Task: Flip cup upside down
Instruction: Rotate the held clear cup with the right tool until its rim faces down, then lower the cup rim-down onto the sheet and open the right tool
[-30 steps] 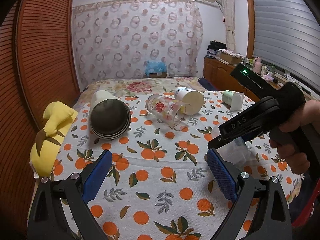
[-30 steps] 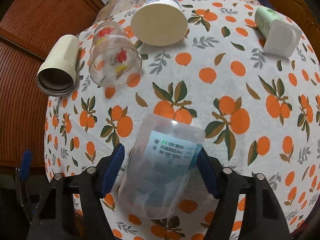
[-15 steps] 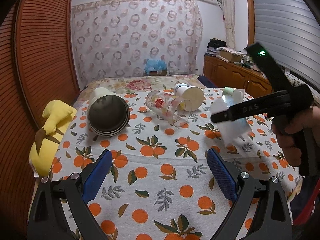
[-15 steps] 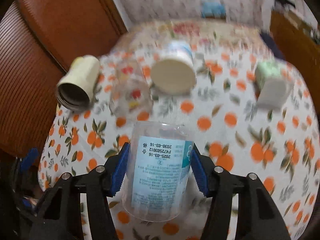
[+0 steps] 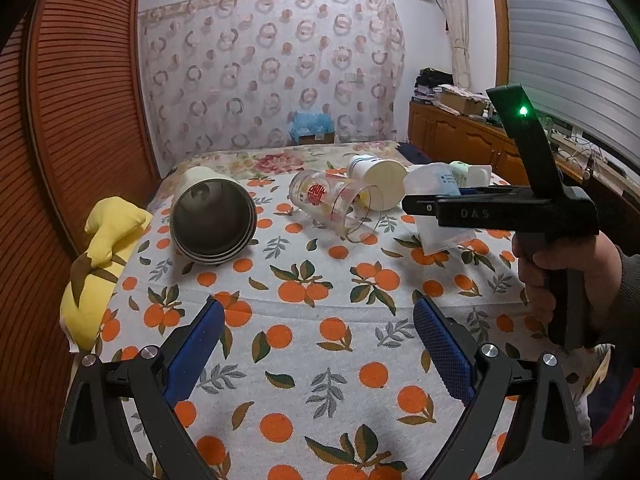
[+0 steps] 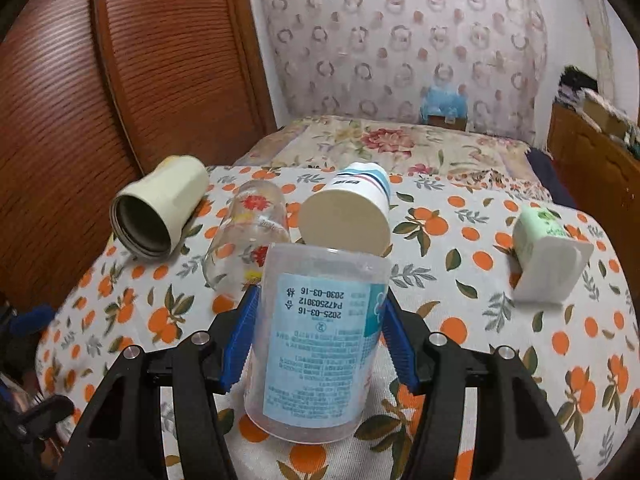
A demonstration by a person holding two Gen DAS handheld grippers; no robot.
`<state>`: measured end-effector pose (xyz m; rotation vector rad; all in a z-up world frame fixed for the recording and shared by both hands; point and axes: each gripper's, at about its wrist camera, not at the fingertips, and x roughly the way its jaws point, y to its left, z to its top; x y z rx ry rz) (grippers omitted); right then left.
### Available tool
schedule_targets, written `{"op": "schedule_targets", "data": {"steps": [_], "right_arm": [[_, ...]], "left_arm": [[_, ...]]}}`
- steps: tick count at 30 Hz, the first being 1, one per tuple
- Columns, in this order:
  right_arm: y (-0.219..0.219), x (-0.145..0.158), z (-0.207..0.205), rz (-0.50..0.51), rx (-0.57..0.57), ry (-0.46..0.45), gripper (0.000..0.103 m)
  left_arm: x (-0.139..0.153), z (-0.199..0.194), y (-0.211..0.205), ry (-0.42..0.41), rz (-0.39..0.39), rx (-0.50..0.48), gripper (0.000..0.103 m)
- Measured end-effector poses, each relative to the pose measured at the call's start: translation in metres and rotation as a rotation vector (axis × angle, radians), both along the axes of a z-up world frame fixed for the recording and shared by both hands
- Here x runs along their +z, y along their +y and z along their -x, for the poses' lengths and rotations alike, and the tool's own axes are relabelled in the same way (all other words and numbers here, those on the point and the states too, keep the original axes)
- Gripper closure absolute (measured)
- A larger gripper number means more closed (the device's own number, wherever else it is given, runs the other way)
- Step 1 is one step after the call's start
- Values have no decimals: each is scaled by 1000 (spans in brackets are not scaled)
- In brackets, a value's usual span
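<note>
My right gripper (image 6: 318,324) is shut on a clear plastic cup with a blue label (image 6: 320,340) and holds it above the orange-print tablecloth (image 6: 460,320). The label text reads upside down. In the left wrist view the same cup (image 5: 438,208) hangs tilted in the right gripper (image 5: 416,204) over the table's right side. My left gripper (image 5: 316,344) is open and empty, low over the near part of the table.
Lying on their sides at the far end are a cream steel-lined cup (image 5: 212,216), a clear glass with red print (image 5: 336,208), a white paper cup (image 5: 380,184) and a green and white container (image 6: 548,256). A yellow plush toy (image 5: 100,264) sits at the left edge.
The right gripper closed on the clear cup, lifted it off the table and tipped it up. The left gripper stayed in place, open.
</note>
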<state>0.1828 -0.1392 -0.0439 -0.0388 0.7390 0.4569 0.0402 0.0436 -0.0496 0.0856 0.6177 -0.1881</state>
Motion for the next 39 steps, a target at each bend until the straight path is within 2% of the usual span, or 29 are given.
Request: {"op": "schedule_targets", "data": {"steps": [4,13,17,22,31,33,35,37,39], "right_arm": [[2,-2,9,21,15,-46,42],[1,-1,24,67,8,-55,43],[5,-3,30,93,14,14,45],[4,-8,40,101,2,49,45],[2,-12,45,87,5,46,43],[1,-13,45,88,1,53,37],[0,-13,47,81,1,55,24],[-2,-11,53,77,0,43,16],[-6,-8,59,60,4,38,15]], "left_arm": [[-1,0,1,3,1,4,11],[2,-1,4,-9,-10,5,11],[4,-2,4,-15,-15,5,11],[7,-2,4,-21,-11,3,11],[8,-1,0,-21,-13,8,11],[8,-1,-1,-23,-15,10,11],[8,-2,-3,-26,-17,13,11],[10,-2,-6,-31,-19,17,11],[12,-3,-8,-40,-17,24,11]]}}
